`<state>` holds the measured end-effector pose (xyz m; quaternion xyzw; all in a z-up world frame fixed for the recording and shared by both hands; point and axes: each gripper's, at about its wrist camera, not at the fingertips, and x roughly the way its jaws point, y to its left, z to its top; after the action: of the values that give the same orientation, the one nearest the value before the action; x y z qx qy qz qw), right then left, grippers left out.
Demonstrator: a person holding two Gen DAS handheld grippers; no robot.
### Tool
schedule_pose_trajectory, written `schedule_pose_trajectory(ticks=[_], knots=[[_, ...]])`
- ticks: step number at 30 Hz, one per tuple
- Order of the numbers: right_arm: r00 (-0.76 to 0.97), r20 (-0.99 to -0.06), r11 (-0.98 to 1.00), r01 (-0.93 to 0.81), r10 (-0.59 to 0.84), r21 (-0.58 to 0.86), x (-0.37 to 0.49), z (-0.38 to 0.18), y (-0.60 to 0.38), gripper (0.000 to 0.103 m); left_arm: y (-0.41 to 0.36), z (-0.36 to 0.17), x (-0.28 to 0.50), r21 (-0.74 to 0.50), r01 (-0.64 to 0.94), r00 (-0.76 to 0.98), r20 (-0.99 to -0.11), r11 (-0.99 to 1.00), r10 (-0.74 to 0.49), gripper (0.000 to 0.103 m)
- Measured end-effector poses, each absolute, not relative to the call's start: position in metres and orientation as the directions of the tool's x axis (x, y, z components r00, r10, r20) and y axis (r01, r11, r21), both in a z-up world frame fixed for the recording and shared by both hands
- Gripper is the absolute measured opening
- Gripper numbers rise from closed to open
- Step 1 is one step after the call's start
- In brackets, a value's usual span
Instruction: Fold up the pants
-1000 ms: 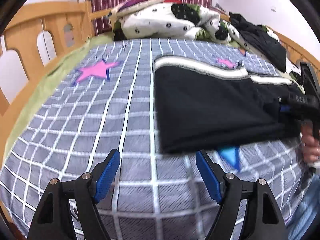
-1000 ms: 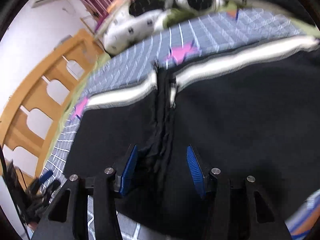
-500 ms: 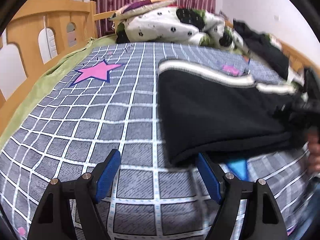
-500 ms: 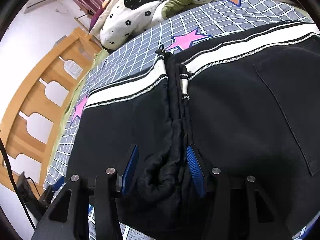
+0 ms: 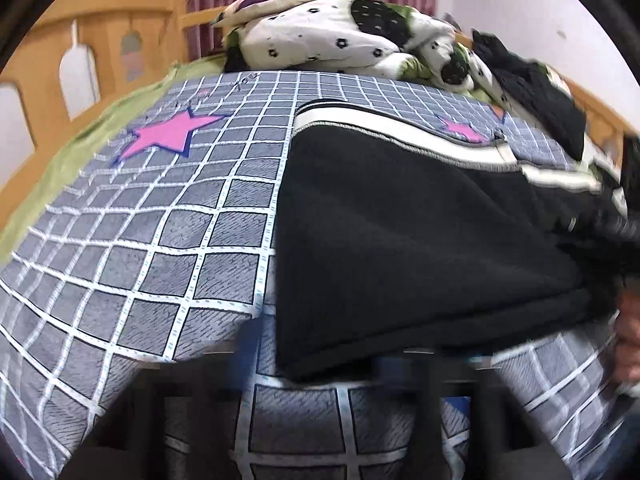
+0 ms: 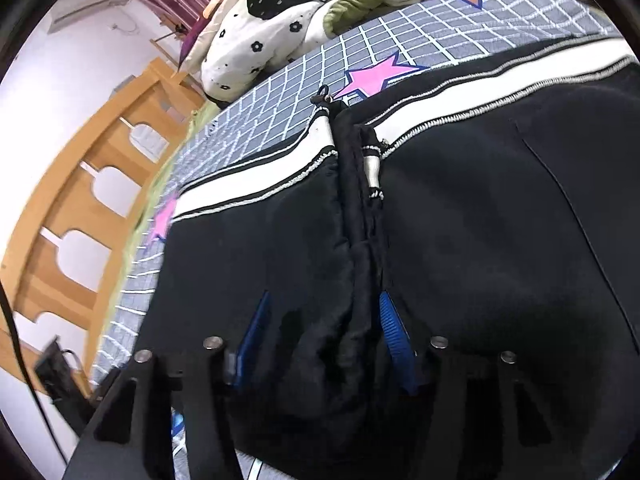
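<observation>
Black pants [image 5: 400, 240] with a white waistband [image 5: 400, 136] lie flat on the checked bed cover [image 5: 160, 240]. My left gripper [image 5: 320, 368] is a blur at the bottom of its view. Its jaws are closing, with the pants' near left corner between them; the blur hides whether the pads press on it. In the right wrist view the pants [image 6: 500, 240] fill the frame. My right gripper [image 6: 324, 340] straddles their bunched middle seam [image 6: 356, 280], and its jaws are opening. The blue right fingertip [image 6: 394, 336] stands beside the ridge of cloth.
Flowered bedding [image 5: 328, 40] and dark clothes [image 5: 536, 92] are piled at the head of the bed. A wooden rail [image 5: 80, 52] runs along the left side. A hand [image 5: 628, 332] shows at the right edge of the left wrist view.
My left gripper has moved forward to the pants' near corner and its jaws have come together from wide open. The right gripper has stayed over the seam, its jaws narrowing, then widening a little.
</observation>
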<state>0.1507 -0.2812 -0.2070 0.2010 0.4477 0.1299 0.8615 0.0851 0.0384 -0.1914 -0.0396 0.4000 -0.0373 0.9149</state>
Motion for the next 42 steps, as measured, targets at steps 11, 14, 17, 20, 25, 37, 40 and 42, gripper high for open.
schedule_pose_trajectory(ticks=[11,14,17,20,25,37,40,42], knots=[[0.609,-0.717,0.904,-0.002,0.34,0.427,0.144,-0.207,-0.305,0.012,0.042,-0.194,0.075,-0.129,0.043,0.673,-0.729,0.991,-0.124,0.022],[0.604,-0.705,0.895,-0.032,0.372,0.445,0.137,-0.205,-0.305,0.022,0.049,-0.195,0.075,-0.158,0.028,0.668,-0.732,0.987,-0.136,0.028],[0.585,-0.683,0.866,-0.07,0.438,0.495,0.121,-0.19,-0.312,0.039,0.052,-0.196,0.075,-0.171,0.02,0.666,-0.732,0.985,-0.141,0.03],[0.596,-0.672,0.876,-0.119,0.44,0.468,0.091,-0.179,-0.313,0.041,0.051,-0.197,0.074,-0.165,0.023,0.669,-0.73,0.986,-0.138,0.03],[0.565,-0.724,0.913,-0.162,0.396,0.373,0.073,-0.189,-0.298,0.04,0.05,-0.195,0.073,-0.171,0.018,0.678,-0.722,0.985,-0.137,0.03],[0.764,-0.565,0.937,-0.151,0.313,0.315,0.066,-0.152,-0.311,0.016,0.047,-0.195,0.069,-0.123,0.031,0.704,-0.702,0.992,-0.109,0.039],[0.645,-0.712,0.952,-0.085,0.279,0.295,0.085,-0.192,-0.314,0.017,0.04,-0.197,0.071,-0.068,0.027,0.701,-0.71,0.997,-0.068,0.039],[0.657,-0.717,0.968,-0.081,0.231,0.237,0.08,-0.205,-0.305,0.019,0.042,-0.196,0.072,-0.081,0.023,0.693,-0.717,0.996,-0.074,0.039]])
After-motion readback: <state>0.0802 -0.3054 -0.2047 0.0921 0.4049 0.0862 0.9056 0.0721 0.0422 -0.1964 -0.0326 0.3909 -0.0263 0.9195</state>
